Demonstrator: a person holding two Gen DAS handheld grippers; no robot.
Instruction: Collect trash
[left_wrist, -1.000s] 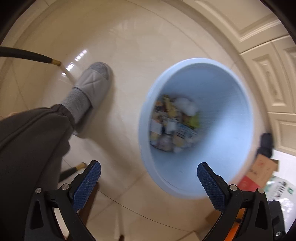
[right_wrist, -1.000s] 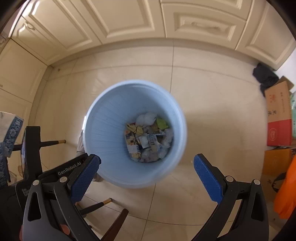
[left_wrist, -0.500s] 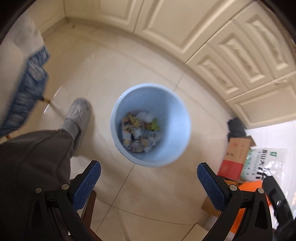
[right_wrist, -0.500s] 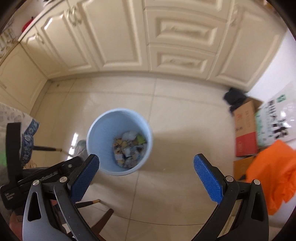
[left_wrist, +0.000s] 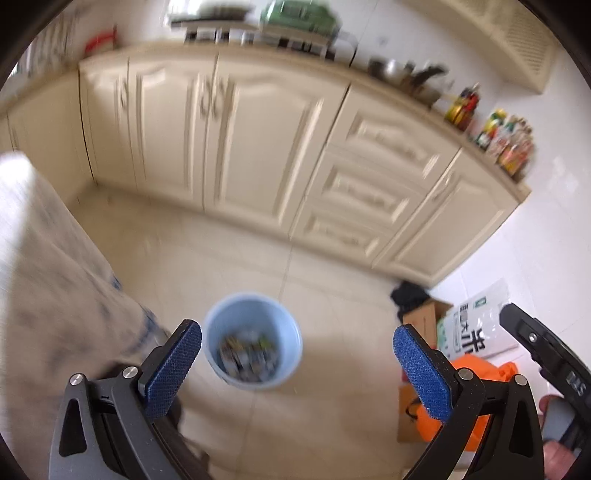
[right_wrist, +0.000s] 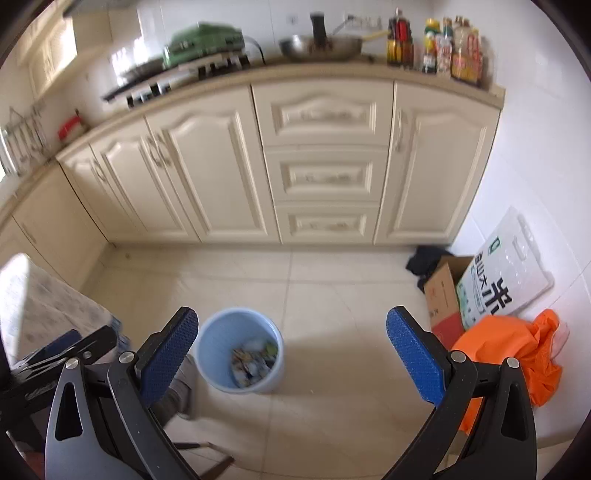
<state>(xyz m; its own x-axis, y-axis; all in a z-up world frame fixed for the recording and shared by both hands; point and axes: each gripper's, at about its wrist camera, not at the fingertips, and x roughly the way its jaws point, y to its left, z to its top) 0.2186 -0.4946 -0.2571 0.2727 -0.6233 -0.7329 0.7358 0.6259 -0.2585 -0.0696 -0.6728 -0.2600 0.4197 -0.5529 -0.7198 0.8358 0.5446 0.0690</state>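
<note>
A light blue trash bin (left_wrist: 253, 339) stands on the tiled floor with mixed paper and wrapper trash (left_wrist: 248, 357) at its bottom. It also shows in the right wrist view (right_wrist: 240, 354), with the trash (right_wrist: 254, 360) inside. My left gripper (left_wrist: 297, 369) is open and empty, held high above the floor with the bin between and beyond its fingers. My right gripper (right_wrist: 291, 360) is open and empty, also high above the bin. The left gripper's body (right_wrist: 62, 350) shows at the left of the right wrist view.
Cream kitchen cabinets (right_wrist: 317, 166) line the far wall, with a stove, pan and bottles (right_wrist: 436, 44) on the counter. A cardboard box (right_wrist: 443, 295), a white printed bag (right_wrist: 506, 277) and an orange bag (right_wrist: 517, 350) sit at the right wall. A clothed table (right_wrist: 40, 306) is at left.
Both grippers have risen and tilted up away from the bin, which now looks much smaller. The cabinets and countertop have come into view. Both stay open and empty.
</note>
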